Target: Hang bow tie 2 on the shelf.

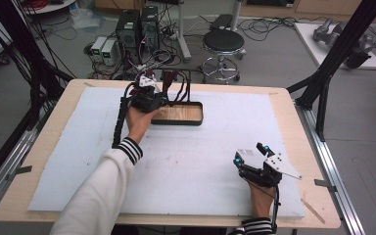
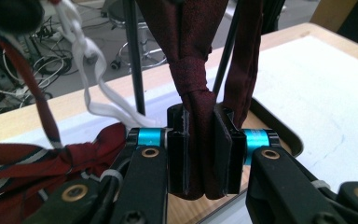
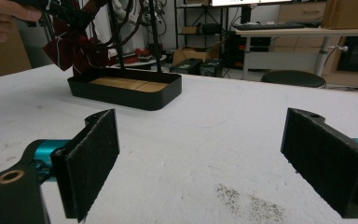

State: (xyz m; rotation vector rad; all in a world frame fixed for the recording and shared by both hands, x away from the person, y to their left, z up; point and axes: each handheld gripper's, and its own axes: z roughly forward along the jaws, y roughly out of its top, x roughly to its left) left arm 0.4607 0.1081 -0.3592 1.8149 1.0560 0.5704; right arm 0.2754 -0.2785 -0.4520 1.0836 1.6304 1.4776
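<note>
Left gripper clamped on the dark red tie above the tray, removal seemingly just begun; right gripper waits, jaws apart.

No text, label, brand or number can be read in any of the views. The computer towers at the upper left of the high view carry marks too small to make out.

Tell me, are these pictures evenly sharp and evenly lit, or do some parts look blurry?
High view: even, soft room light, all fairly sharp, only faint shadows on the table. Left gripper view: the dark red tie in the jaws is sharp, the background soft. Right gripper view: the black tray is crisp, the close jaws slightly blurred.
</note>
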